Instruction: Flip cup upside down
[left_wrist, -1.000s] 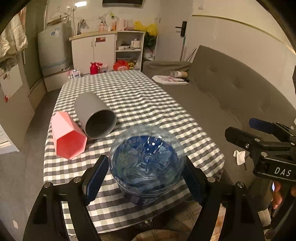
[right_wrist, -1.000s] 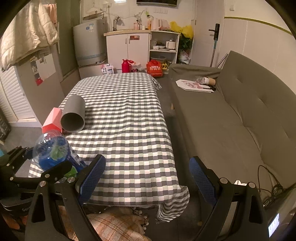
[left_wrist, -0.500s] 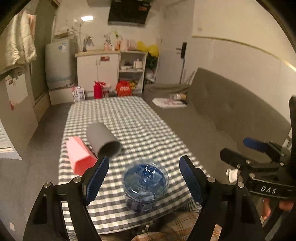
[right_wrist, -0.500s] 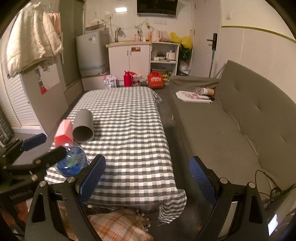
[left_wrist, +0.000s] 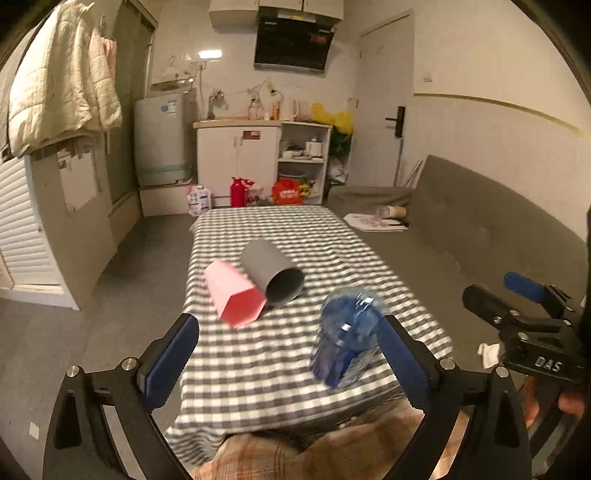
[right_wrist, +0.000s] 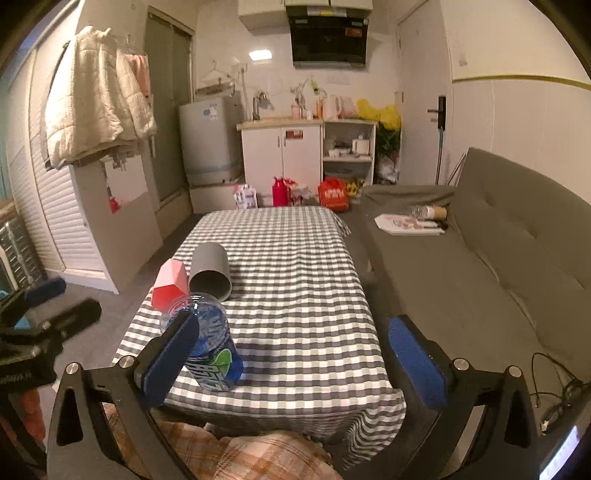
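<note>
Blue cup (left_wrist: 347, 341), clear plastic, standing base-up near the table's (left_wrist: 280, 365) near edge, on the checked cloth. Grey cup (left_wrist: 273, 275) and pink cup (left_wrist: 236, 293) lying on their sides side by side, just beyond, mouths toward the near edge. Left gripper (left_wrist: 288, 354) spread wide, nothing between its pads, hanging above the near edge. Right gripper (right_wrist: 295, 350) likewise wide and empty, its left pad (right_wrist: 171, 354) overlapping the blue cup in that view. Sofa (right_wrist: 498, 266) along the right.

Both grippers, the left gripper (left_wrist: 288, 360) and the right gripper (right_wrist: 295, 354), have black frames, silver screws and blue finger pads (left_wrist: 171, 356). White "DAS" lettering (left_wrist: 548, 363) sits at right frame edge. Plaid trousers (right_wrist: 258, 458) fill the bottom.
</note>
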